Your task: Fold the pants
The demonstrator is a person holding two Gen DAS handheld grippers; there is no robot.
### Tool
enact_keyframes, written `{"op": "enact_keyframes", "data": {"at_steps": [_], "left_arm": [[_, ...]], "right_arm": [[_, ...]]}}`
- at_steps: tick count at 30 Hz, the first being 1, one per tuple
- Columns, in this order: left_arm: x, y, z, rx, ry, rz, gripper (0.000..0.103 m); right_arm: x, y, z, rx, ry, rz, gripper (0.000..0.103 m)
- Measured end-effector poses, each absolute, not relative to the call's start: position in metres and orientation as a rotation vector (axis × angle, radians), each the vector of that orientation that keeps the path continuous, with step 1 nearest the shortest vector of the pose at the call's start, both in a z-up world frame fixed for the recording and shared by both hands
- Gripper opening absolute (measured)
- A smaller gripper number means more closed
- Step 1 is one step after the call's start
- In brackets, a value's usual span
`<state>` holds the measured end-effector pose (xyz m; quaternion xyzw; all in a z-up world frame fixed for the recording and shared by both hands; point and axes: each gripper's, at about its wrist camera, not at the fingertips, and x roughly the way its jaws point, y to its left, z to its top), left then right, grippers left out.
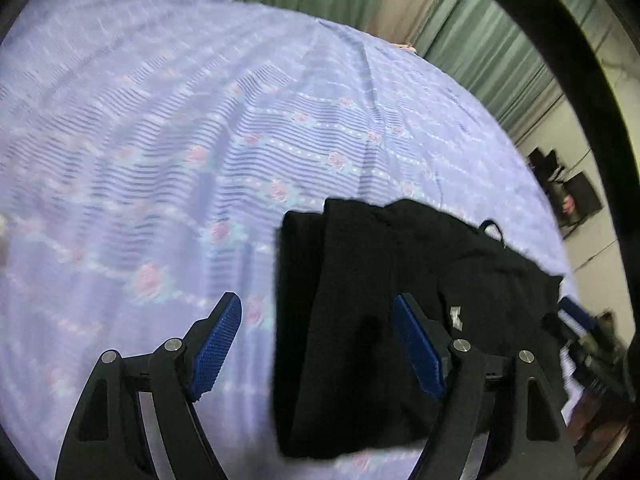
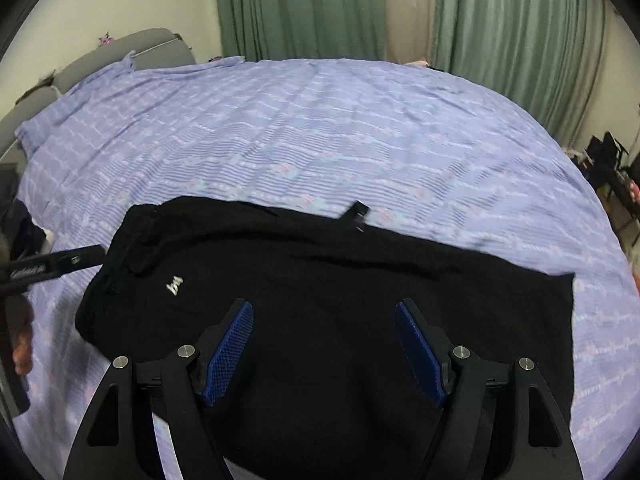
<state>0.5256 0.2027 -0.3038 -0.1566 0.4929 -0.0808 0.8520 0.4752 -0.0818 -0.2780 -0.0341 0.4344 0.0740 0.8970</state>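
Observation:
The black pants point(image 1: 360, 280) lie folded into a compact stack on the purple flowered bed sheet point(image 1: 160, 140). In the right wrist view the pants point(image 2: 320, 280) spread wide below me, with a small white logo point(image 2: 174, 285) near their left end. My left gripper point(image 1: 318, 316) is open and empty above the left edge of the pants. My right gripper point(image 2: 324, 322) is open and empty above the middle of the pants. The right gripper also shows at the far right of the left wrist view point(image 1: 580, 328). The left gripper shows at the left edge of the right wrist view point(image 2: 52, 266).
The bed sheet point(image 2: 320, 128) covers a wide bed. Green curtains point(image 2: 500, 20) hang behind it. A grey headboard point(image 2: 132, 48) stands at the back left. Dark furniture point(image 2: 612, 168) stands off the bed's right side.

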Motion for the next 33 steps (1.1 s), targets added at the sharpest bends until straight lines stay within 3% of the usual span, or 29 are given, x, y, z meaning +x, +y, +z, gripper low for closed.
{"op": "enact_keyframes", "data": {"at_steps": [6,9,14,16,20,27,29,30,31,33], "left_arm": [[0.559,0.194,-0.294,-0.304,0.966,-0.252,0.073],[0.572,0.19,-0.298,-0.305,1.001,-0.287,0.046],[0.579,0.189,-0.314,-0.351,1.062,-0.293,0.038],[0.578,0.194,-0.315,-0.358,1.061,-0.267,0.018],[0.572,0.202,-0.305,-0.401,1.013,-0.243,0.007],[0.573,0.218,-0.313,-0.368,1.024,-0.212,0.011],[0.575,0.215,-0.314,-0.322,1.041,-0.183,0.024],[0.574,0.214,-0.311,-0.301,1.038,-0.157,0.041],[0.571,0.216,-0.307,-0.288,1.027,-0.134,0.051],[0.557,0.223,-0.292,-0.28,0.977,-0.108,0.061]], "right_arm": [[0.484,-0.07,-0.284,-0.04,0.928,0.154,0.074],[0.483,-0.07,-0.288,0.007,0.943,0.149,0.074],[0.483,-0.073,-0.29,0.056,0.953,0.135,0.074],[0.481,-0.074,-0.29,0.068,0.948,0.127,0.074],[0.482,-0.069,-0.287,0.091,0.943,0.136,0.073],[0.482,-0.041,-0.285,0.064,0.925,0.207,0.073],[0.48,-0.035,-0.288,0.046,0.932,0.216,0.073],[0.48,-0.033,-0.29,0.039,0.938,0.217,0.073],[0.478,-0.033,-0.291,0.033,0.942,0.216,0.073],[0.475,-0.034,-0.29,0.025,0.945,0.207,0.073]]}}
